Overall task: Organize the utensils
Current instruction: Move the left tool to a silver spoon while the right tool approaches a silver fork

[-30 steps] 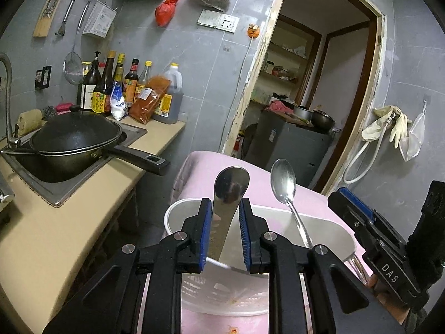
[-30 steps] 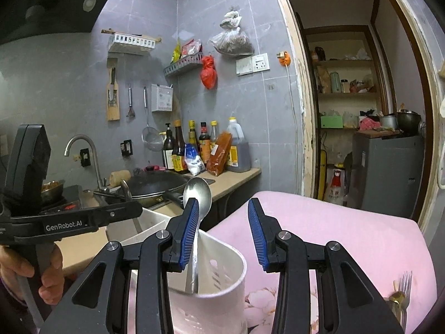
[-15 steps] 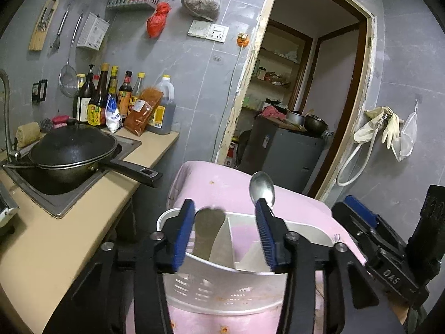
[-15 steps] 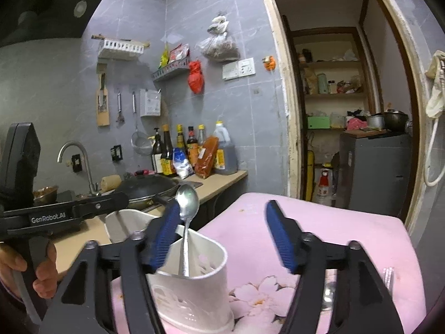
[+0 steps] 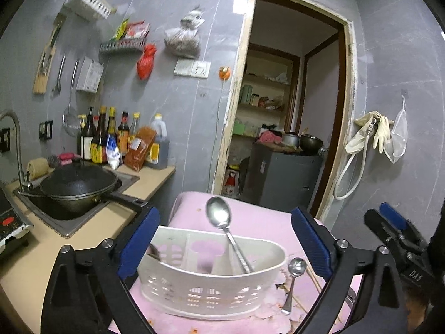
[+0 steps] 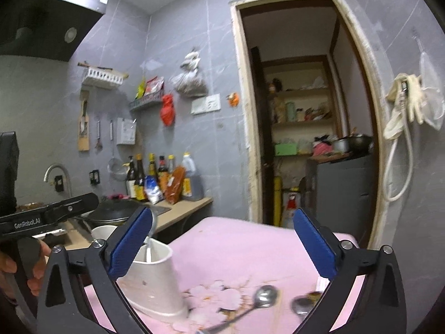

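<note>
1. At lower centre of the left view: white caddy [image 5: 211, 275], one spoon [image 5: 222, 222] standing inside.
2. Left gripper [image 5: 222, 239] and right gripper [image 6: 219, 242]: jaws opening, nothing held.
3. Loose spoon [image 5: 292, 278] beside the caddy: best gripped by its handle and lowered upright.

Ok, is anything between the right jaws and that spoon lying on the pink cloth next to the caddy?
Nothing visible blocks it. The right gripper is opening with nothing between its jaws, and the spoon lies in the open on the cloth. The white caddy stands off to its left, and a second spoon lies just right of it.
</note>
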`<state>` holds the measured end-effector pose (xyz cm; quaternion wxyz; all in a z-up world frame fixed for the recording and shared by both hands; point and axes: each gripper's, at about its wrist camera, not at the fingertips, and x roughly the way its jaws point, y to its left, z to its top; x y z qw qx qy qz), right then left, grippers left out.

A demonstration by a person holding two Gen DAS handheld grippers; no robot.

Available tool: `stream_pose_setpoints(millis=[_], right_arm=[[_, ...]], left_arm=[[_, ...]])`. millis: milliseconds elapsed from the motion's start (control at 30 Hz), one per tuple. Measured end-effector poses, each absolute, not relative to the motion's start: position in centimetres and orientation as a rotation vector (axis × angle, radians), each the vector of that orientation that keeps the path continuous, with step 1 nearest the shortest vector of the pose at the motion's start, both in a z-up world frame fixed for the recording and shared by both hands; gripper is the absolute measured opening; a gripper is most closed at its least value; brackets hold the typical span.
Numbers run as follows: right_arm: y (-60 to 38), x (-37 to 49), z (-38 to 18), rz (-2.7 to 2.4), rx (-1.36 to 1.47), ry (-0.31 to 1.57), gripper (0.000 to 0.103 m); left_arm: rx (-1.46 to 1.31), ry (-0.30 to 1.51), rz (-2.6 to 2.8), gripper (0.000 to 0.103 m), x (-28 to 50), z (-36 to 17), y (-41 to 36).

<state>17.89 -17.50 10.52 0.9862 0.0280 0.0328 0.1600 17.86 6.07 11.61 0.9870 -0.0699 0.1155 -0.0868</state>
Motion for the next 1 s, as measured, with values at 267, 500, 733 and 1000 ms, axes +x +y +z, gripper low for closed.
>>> stream_pose_setpoints(millis=[267,500,733,1000], right_arm=[[-22.6,15.2,10.5,0.21,-0.003,0.025,0.103],[-26.6,15.2,9.1,0.148,-0.021,0.089,0.103],[-28.7,16.8,6.4,0.122,-0.027,0.234,0.103],[-29.6,20.5,3.8,0.118,-0.023,0.444,0.097]], left_arm=[[-0.07,0.215,-0.196,0.096,16.1,10.6,1.3],[-0.038,0.317,-0.279,0.096,16.2,8.0,-2.7],[0.013,0.484,-0.341,0.096,18.3,4.4,-6.3],[0.086,0.616,-0.36,0.086,21.0,1.9,-8.9]])
